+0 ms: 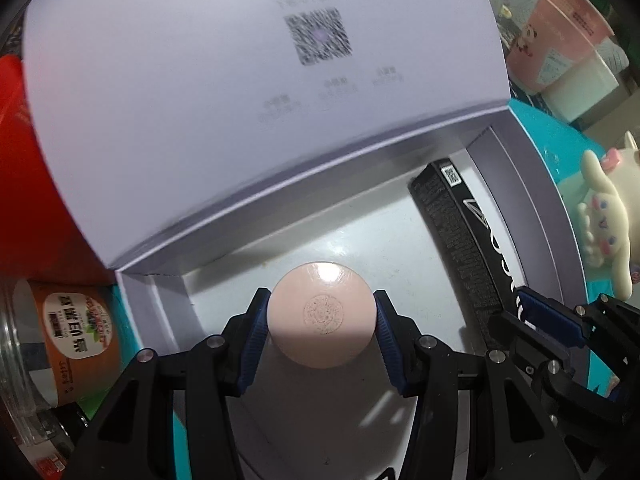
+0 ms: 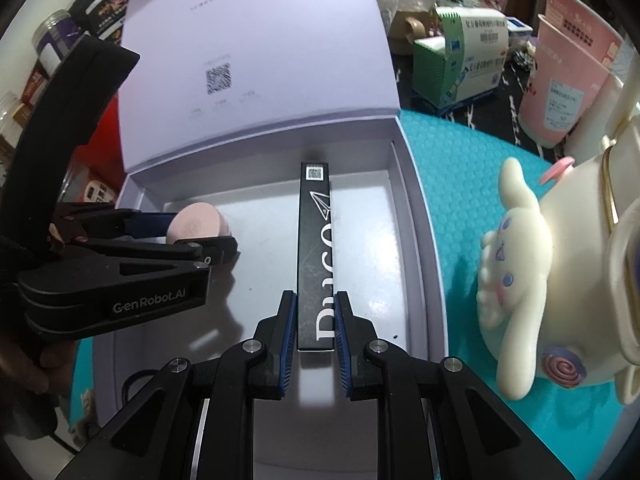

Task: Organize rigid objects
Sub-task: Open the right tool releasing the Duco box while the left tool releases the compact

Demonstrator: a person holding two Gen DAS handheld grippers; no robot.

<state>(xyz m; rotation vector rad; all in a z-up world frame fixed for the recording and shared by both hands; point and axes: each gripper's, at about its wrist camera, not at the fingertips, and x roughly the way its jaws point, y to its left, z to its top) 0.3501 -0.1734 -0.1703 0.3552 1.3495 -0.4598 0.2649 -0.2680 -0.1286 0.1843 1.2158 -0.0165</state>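
1. The left hand-held gripper (image 1: 322,322) squeezes the pink jar (image 1: 322,316), low inside the open box (image 1: 516,184).
2. The right hand-held gripper (image 2: 315,328) squeezes the black box (image 2: 315,256), at 3 o'clock from the jar.
3. Set both down flat, then let go slowly.

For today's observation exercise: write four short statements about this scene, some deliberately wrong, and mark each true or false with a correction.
1. The left tool grips a round pink object. True.
2. The right tool holds a red cup. False: it clamps a long black box.
3. The white box's lid is closed. False: it stands open.
4. A cream cartoon figurine sits outside the white box on the teal mat. True.
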